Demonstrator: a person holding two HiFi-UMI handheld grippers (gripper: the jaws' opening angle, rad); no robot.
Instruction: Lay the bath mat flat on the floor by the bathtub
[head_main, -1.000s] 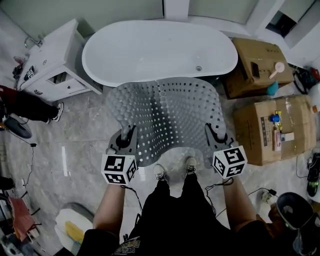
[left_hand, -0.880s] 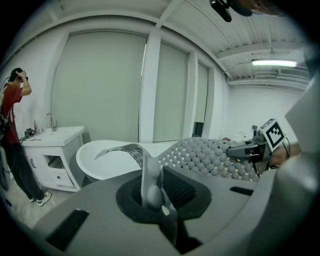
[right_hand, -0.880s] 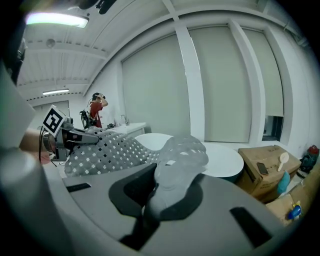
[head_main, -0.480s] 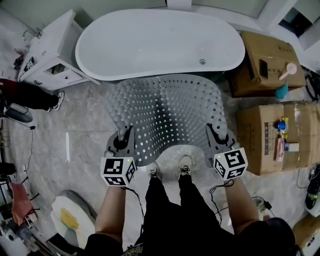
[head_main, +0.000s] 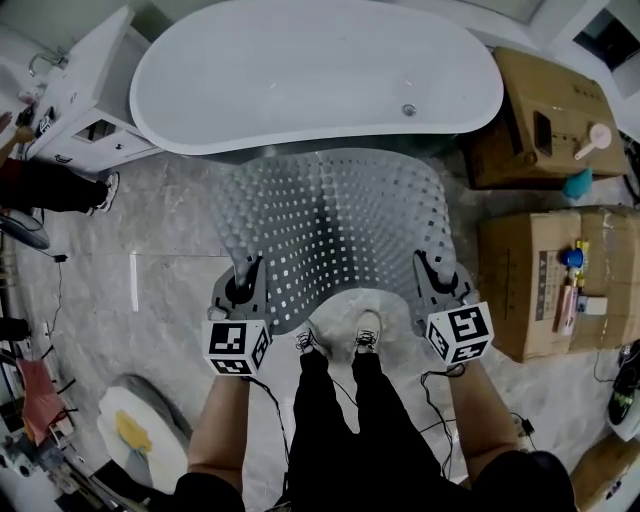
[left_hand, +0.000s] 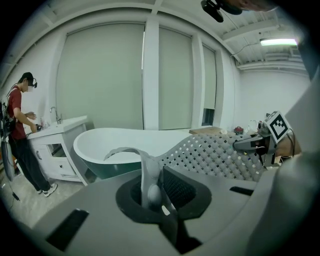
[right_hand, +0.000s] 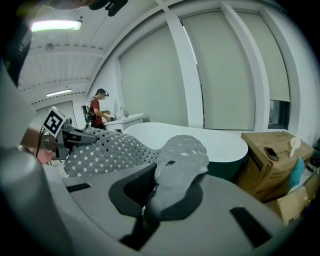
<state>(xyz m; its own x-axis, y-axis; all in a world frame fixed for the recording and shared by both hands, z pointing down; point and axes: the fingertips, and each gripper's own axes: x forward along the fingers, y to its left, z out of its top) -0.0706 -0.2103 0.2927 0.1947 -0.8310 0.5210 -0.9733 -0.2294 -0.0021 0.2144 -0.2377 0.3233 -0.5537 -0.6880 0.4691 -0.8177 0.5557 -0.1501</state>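
Our left gripper (head_main: 243, 283) and right gripper (head_main: 437, 276) each have their jaws clamped on a near corner of the bath mat (head_main: 335, 220). Beyond the jaws the mat sags toward the bathtub (head_main: 310, 70). If its far edge catches the tub's base, it may fold under instead of lying flat on the floor (head_main: 160, 250). Since a second ago we have lowered both corners, and the grips are unchanged.

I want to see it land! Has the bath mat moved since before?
Yes, slightly downward: in the head view the bath mat overlapped the white rim of the bathtub before, and now it ends just below it.
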